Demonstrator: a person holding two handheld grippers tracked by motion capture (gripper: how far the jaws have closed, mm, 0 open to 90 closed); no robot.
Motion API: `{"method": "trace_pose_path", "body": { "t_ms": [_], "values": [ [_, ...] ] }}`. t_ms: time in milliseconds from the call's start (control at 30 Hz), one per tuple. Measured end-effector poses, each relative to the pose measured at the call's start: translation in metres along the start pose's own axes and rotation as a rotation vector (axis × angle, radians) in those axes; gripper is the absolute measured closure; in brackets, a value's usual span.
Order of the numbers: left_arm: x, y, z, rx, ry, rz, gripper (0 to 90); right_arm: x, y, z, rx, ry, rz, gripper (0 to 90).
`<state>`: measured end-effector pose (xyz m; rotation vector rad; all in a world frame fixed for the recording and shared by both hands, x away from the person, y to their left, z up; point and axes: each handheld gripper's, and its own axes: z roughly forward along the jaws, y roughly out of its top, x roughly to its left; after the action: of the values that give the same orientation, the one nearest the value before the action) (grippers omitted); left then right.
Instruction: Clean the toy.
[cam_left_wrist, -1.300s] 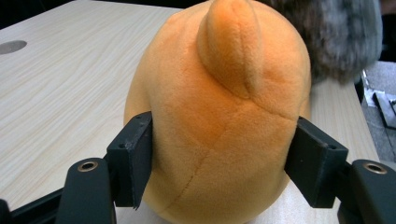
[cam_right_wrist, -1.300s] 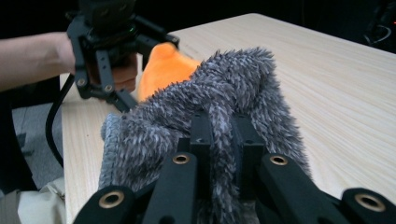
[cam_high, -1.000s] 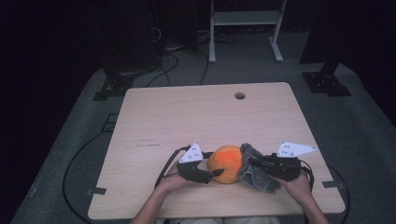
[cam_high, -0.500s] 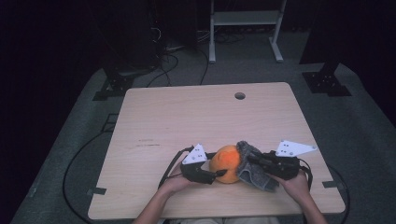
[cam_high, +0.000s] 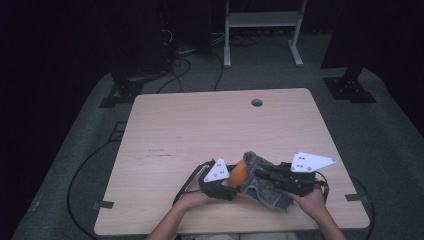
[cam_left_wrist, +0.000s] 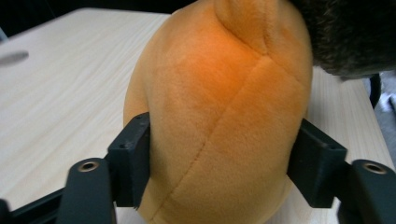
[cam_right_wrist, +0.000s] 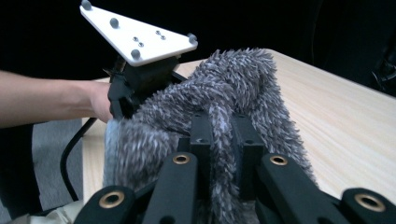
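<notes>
The left gripper (cam_left_wrist: 219, 177) is clamped on the orange plush (cam_left_wrist: 219, 121), a jaw pressed into each flank. The right gripper (cam_right_wrist: 223, 135) is nearly closed, a fold of the grey furry cloth (cam_right_wrist: 243, 88) pinched between its jaws. Both are held at the near edge of the table (cam_high: 200, 125), between the two hands. Compared with a second ago, more of the plush (cam_high: 239, 172) is hidden under the cloth (cam_high: 265, 182), which has been drawn leftward over its top; just an orange sliver remains beside the left gripper (cam_high: 220, 181). The wrapping is judged well advanced, though the left flank is not yet covered
</notes>
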<state>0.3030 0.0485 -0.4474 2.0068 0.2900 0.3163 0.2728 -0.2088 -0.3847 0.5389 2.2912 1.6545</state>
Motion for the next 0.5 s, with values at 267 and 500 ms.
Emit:
{"method": "trace_pose_path", "body": {
  "t_ms": [267,500],
  "values": [
    [0.005,0.013,-0.013,-0.052,0.038,0.000,38.1,-0.022,-0.020,-0.014,0.042,-0.100,0.059,80.5],
    [0.005,0.022,-0.023,0.009,0.062,0.035,38.1,-0.015,-0.008,-0.013,-0.038,-0.053,0.069,80.5]
  ]
}}
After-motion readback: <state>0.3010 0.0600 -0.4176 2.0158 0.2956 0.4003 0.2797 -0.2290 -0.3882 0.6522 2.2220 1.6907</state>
